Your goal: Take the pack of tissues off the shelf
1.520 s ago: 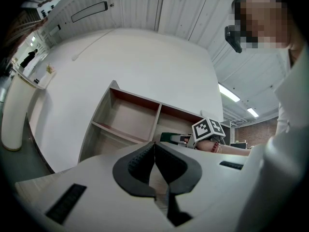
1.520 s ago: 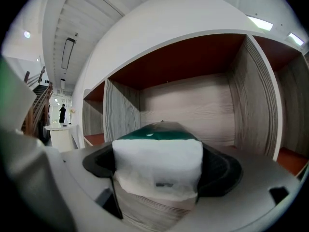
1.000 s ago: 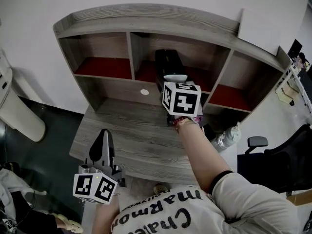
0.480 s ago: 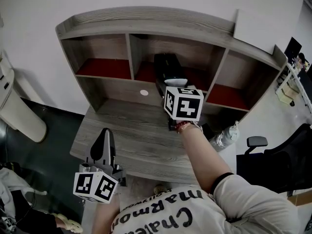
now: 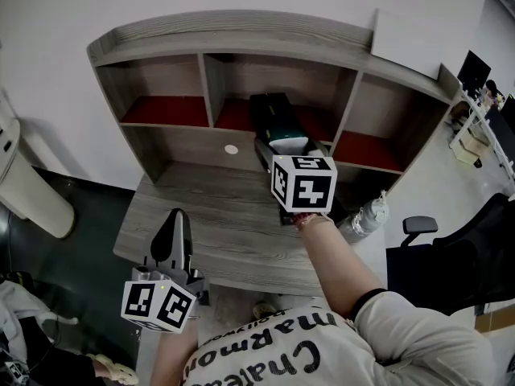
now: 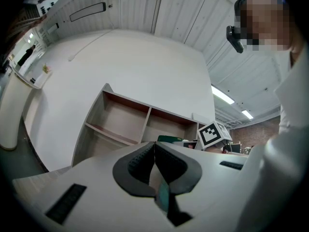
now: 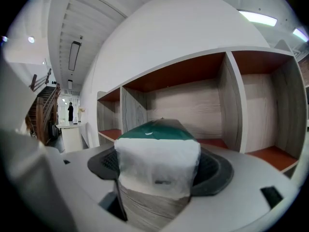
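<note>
The pack of tissues (image 5: 272,116), dark green on top with a white end (image 7: 157,164), reaches out of the middle compartment of the grey wooden shelf (image 5: 241,27). My right gripper (image 5: 286,145) is shut on its near end; in the right gripper view the pack fills the gap between the dark pads (image 7: 215,170). My left gripper (image 5: 176,219) hangs low over the desk's front left edge, jaws shut with nothing between them (image 6: 154,147). The right gripper's marker cube (image 6: 211,134) shows in the left gripper view.
The shelf stands on a grey wooden desk (image 5: 209,207) and has red compartment floors (image 5: 165,111). A clear bottle (image 5: 362,218) stands at the desk's right edge. An office chair (image 5: 422,233) is further right, and a white rounded unit (image 5: 28,183) at the left.
My right gripper has drawn back toward me with the pack, so more of the pack sticks out of the middle compartment. The left gripper has stayed in place.
</note>
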